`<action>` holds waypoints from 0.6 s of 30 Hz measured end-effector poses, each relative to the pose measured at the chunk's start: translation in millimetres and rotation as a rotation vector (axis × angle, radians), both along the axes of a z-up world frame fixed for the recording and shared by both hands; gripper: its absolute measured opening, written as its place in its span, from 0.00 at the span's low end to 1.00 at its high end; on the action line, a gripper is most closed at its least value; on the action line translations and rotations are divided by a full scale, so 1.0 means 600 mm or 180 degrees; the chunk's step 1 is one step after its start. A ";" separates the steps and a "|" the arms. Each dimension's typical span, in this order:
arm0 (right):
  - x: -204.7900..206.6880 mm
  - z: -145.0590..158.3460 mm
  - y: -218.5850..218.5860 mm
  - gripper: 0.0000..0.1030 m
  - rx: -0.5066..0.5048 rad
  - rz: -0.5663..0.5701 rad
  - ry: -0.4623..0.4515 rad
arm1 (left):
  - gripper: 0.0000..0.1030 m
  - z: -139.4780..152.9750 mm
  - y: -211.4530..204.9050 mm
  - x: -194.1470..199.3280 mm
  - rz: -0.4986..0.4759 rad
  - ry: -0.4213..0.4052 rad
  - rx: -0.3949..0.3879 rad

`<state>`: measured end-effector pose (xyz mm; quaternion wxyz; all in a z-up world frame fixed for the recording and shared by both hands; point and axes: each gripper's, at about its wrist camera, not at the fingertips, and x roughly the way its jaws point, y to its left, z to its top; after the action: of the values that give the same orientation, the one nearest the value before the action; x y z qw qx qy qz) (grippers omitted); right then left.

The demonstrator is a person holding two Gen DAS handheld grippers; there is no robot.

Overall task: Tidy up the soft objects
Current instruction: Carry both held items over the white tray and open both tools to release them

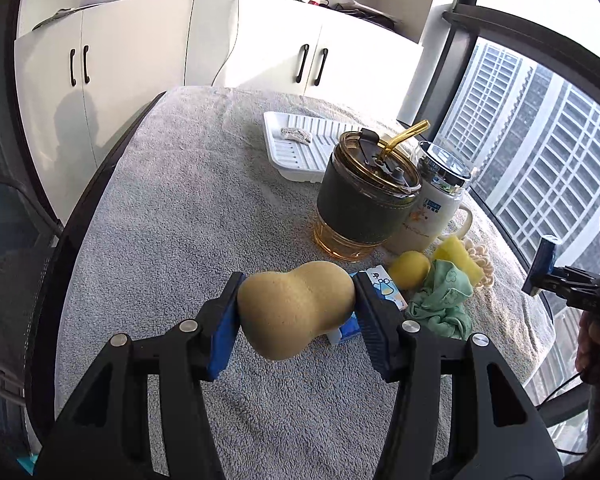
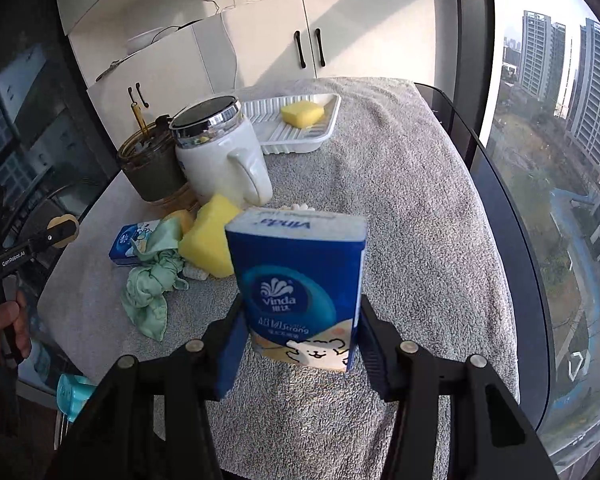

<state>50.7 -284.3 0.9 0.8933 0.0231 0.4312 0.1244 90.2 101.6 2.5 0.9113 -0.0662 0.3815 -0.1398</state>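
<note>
My left gripper (image 1: pixel 296 308) is shut on a tan gourd-shaped sponge (image 1: pixel 296 308) and holds it above the grey towel. My right gripper (image 2: pixel 300 332) is shut on a blue Vinda tissue pack (image 2: pixel 300 284), held upright. A pile lies beside the cups: a yellow block sponge (image 2: pixel 210 240), a round yellow sponge (image 1: pixel 410 269), a green cloth (image 2: pixel 152 284), a second blue tissue pack (image 2: pixel 130 240) and a cream chenille piece (image 1: pixel 482 262). The white tray (image 2: pixel 300 136) at the far end holds a yellow sponge (image 2: pixel 302 114) and a small grey strip (image 1: pixel 296 135).
An amber glass tumbler with dark sleeve and straw (image 1: pixel 364 204) and a white lidded mug (image 2: pixel 220 156) stand mid-table. The grey towel (image 2: pixel 400 200) covers the table. White cabinets stand behind, and a window runs along the right side.
</note>
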 end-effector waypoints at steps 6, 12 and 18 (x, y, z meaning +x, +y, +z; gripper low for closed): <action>0.091 0.045 -0.020 0.53 -0.0119 0.0050 -0.0117 | 0.50 0.058 0.032 0.095 -0.0043 -0.0160 0.0113; 0.229 0.081 -0.037 0.53 -0.0093 0.0156 -0.0070 | 0.50 0.089 0.020 0.228 -0.0239 -0.0160 0.0226; 0.358 0.100 -0.012 0.53 -0.0132 0.0443 0.0132 | 0.50 0.087 -0.019 0.351 -0.0553 -0.0044 0.0187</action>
<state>265.4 -291.7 61.1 0.8736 -0.0229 0.4527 0.1768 301.0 90.4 54.9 0.9000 -0.0052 0.3834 -0.2075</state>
